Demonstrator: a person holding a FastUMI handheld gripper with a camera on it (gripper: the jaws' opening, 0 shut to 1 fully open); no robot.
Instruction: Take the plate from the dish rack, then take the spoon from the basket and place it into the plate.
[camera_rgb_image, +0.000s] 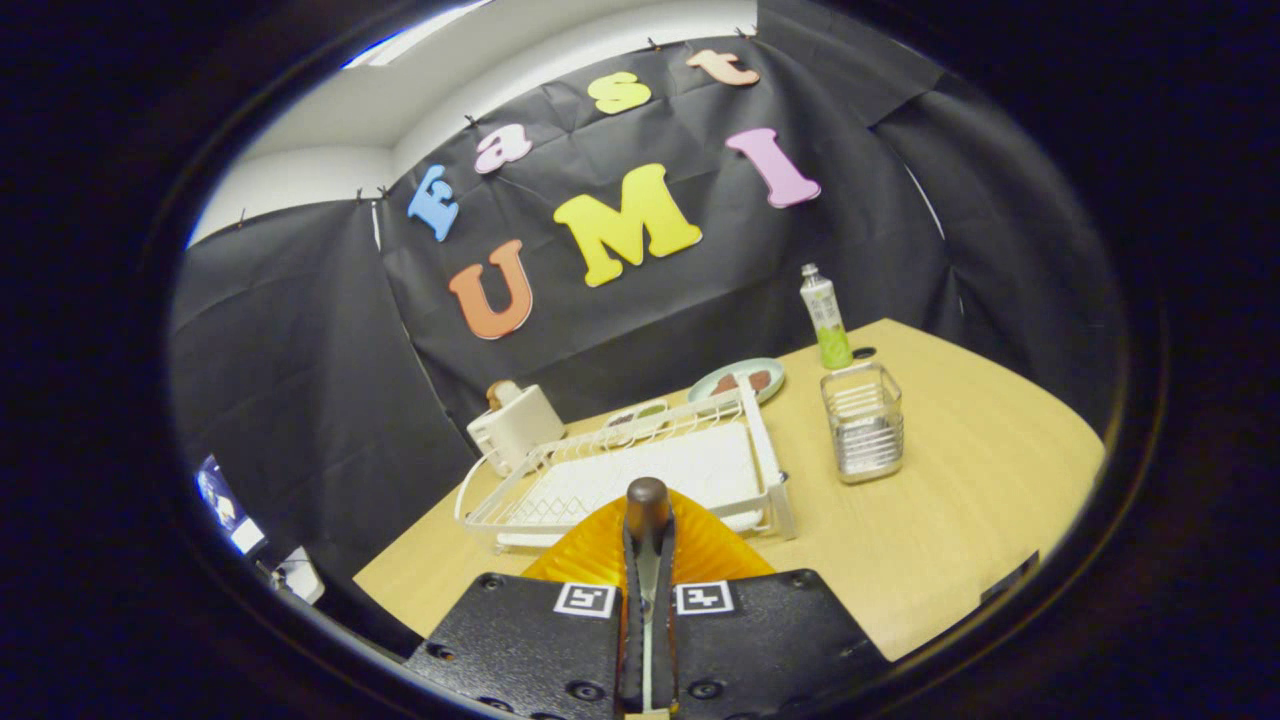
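My gripper (648, 530) is shut on the spoon (647, 500). Its brown rounded handle end sticks out past the fingertips, and a thin metal strip runs back between the fingers. Directly under the fingers lies the orange ribbed plate (700, 548), on the wooden table (950, 520) in front of the white wire dish rack (640, 465). How far above the plate the spoon hangs, I cannot tell. The metal mesh basket (862, 422) stands to the right of the rack, beyond the fingers, with nothing showing above its rim.
Behind the basket stand a green bottle (826, 318) and a small dark cap (864, 352). A pale green plate with brown food (740, 380) and a small dish (637, 413) lie behind the rack. A white boxy appliance (515, 425) stands at the rack's far left corner.
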